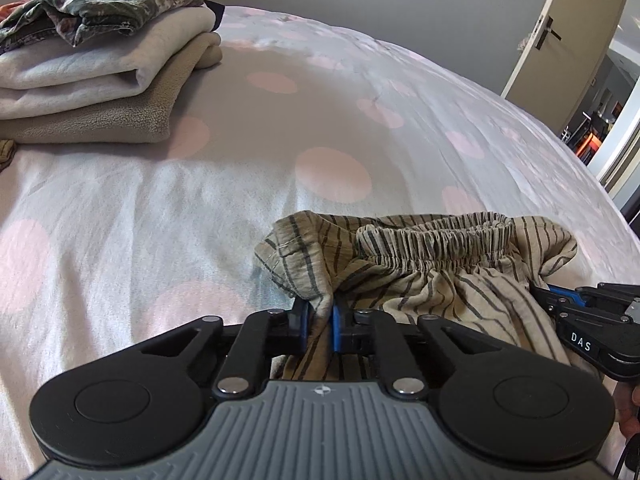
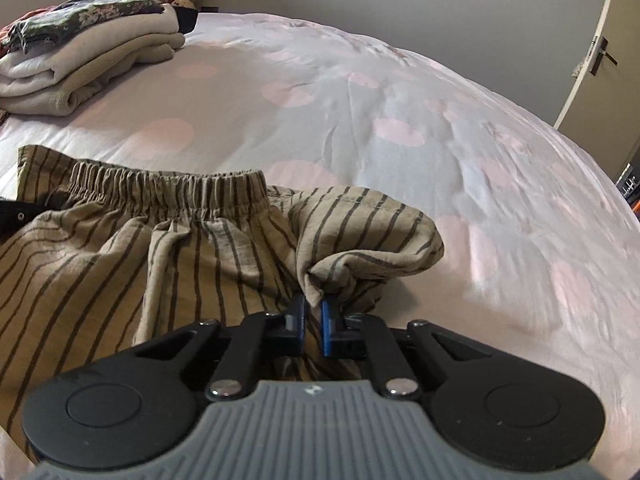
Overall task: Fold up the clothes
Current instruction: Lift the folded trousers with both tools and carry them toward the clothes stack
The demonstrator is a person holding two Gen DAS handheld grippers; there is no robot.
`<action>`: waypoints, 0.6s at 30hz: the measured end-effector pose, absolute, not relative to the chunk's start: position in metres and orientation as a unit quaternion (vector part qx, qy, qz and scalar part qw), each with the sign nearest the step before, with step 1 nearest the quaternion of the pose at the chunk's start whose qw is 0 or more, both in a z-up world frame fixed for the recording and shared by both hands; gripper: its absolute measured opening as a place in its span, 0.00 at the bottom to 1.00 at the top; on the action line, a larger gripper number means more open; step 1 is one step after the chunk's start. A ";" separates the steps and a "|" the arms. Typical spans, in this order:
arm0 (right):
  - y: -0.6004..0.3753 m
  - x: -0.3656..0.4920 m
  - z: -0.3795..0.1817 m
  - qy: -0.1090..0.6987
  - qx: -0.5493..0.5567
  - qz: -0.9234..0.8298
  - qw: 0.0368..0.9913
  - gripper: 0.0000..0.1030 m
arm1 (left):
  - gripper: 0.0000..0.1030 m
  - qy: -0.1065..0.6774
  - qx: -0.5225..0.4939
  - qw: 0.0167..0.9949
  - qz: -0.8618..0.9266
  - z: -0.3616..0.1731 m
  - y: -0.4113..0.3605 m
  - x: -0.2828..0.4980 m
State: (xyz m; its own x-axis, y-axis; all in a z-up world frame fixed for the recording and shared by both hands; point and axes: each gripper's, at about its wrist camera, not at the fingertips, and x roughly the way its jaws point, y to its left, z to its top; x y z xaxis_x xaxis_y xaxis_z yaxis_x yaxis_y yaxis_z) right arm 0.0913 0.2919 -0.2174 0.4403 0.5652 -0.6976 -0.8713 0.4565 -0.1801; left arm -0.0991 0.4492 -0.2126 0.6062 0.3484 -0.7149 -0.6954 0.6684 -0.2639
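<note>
The striped shorts point(image 2: 100, 248) run off the lower left edge, legs unseen.

Home bedroom: bed point(image 1: 320, 128), folded laundry point(image 1: 92, 80)

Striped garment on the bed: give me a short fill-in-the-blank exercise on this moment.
1. Both grippers, the left gripper and the right gripper, are shut on the ____ garment.
2. The bedsheet has pink ____.
3. The folded clothes lie in a ____.

Missing words: striped; dots; stack
</note>
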 end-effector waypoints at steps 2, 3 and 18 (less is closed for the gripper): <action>0.289 0.085 -0.206 0.271 -0.265 0.441 0.814 0.08 | 0.05 0.312 -0.268 0.859 0.306 -0.208 0.449 -0.101; 0.288 0.080 -0.200 0.260 -0.268 0.440 0.817 0.08 | 0.05 0.304 -0.266 0.862 0.306 -0.205 0.448 -0.103; 0.287 0.014 -0.122 0.137 -0.290 0.429 0.844 0.07 | 0.04 0.162 -0.271 0.888 0.335 -0.140 0.442 -0.152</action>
State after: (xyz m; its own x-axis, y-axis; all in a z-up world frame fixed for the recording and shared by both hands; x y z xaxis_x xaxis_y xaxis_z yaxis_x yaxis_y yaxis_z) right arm 0.0137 0.2870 -0.1216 0.5945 0.6451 -0.4800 -0.8039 0.4634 -0.3729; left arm -0.1523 0.4420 -0.1401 0.7235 0.5072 -0.4683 -0.6822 0.6292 -0.3724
